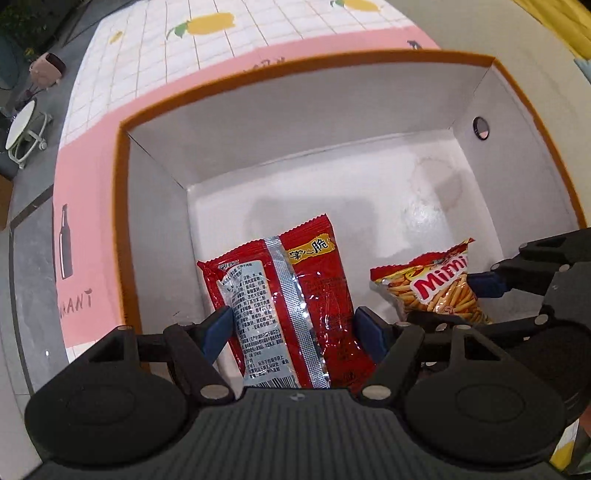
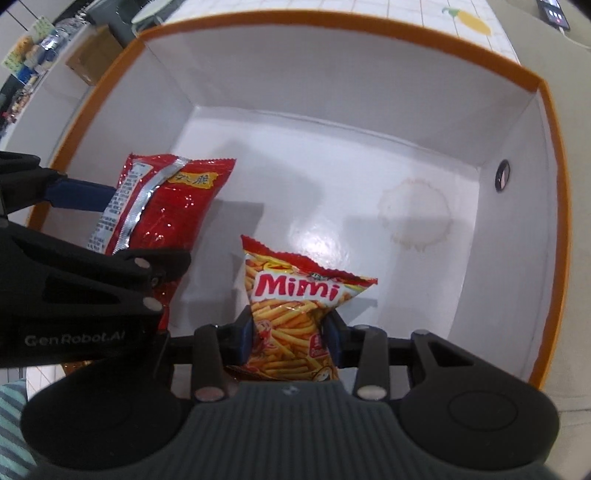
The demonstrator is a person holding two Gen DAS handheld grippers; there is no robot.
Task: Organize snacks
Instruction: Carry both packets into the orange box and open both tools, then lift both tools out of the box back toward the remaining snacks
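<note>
A white box with an orange rim (image 1: 295, 70) (image 2: 332, 26) lies open below both grippers. My left gripper (image 1: 293, 330) reaches into its left side, shut on a red snack packet (image 1: 295, 295) with a silver seam, one blue pad on each edge. The same packet (image 2: 173, 206) hangs left in the right wrist view, held by the left gripper (image 2: 125, 229). My right gripper (image 2: 291, 332) is shut on a Mimi fries packet (image 2: 291, 317), pinched at its waist above the box floor. That packet (image 1: 436, 291) and the right gripper (image 1: 450, 299) show at right in the left wrist view.
The box floor carries a faint ring stain (image 2: 417, 218), and a round hole (image 2: 502, 175) pierces the right wall. The box sits on a pink and white tablecloth (image 1: 184, 55) with lemon prints. A phone (image 2: 554, 14) lies beyond the box.
</note>
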